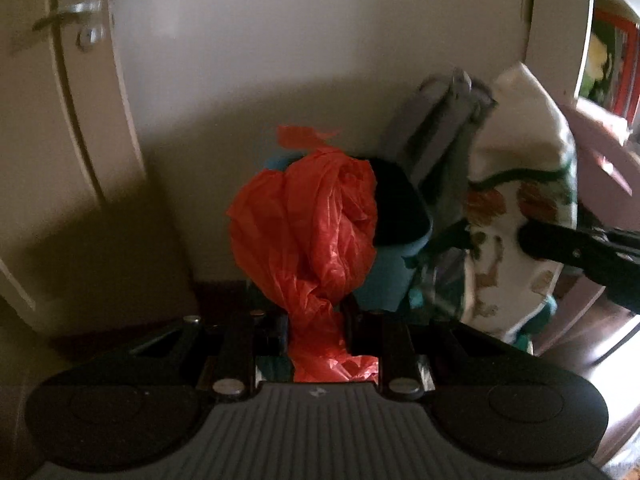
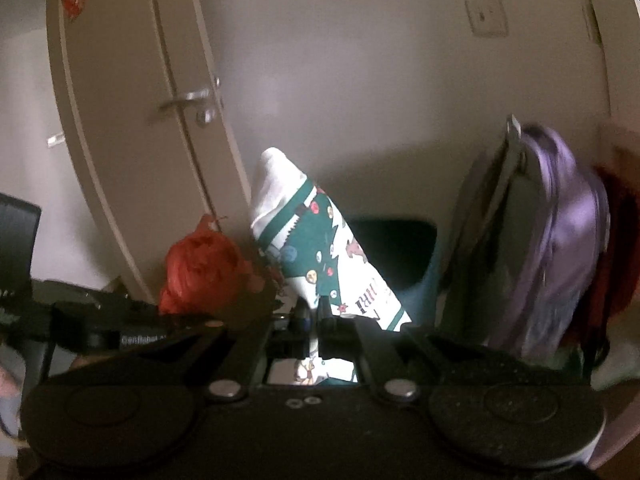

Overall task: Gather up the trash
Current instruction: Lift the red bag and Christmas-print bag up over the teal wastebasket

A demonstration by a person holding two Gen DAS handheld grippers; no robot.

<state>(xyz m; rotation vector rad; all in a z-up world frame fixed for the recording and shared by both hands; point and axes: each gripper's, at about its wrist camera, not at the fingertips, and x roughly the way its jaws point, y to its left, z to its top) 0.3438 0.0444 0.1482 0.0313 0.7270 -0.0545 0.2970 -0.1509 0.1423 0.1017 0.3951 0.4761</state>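
Note:
My left gripper is shut on a crumpled red plastic bag and holds it in front of a teal bin. The red bag also shows in the right wrist view, with the left gripper under it. My right gripper is shut on a white bag printed with a green Christmas tree, held upright before the bin's dark opening. In the left wrist view the printed bag hangs at the right with the right gripper on it.
A grey folded object and a purple bag lean on the wall behind the bin. A cream door with a metal handle stands to the left. A light switch is on the wall. Shelves are at the far right.

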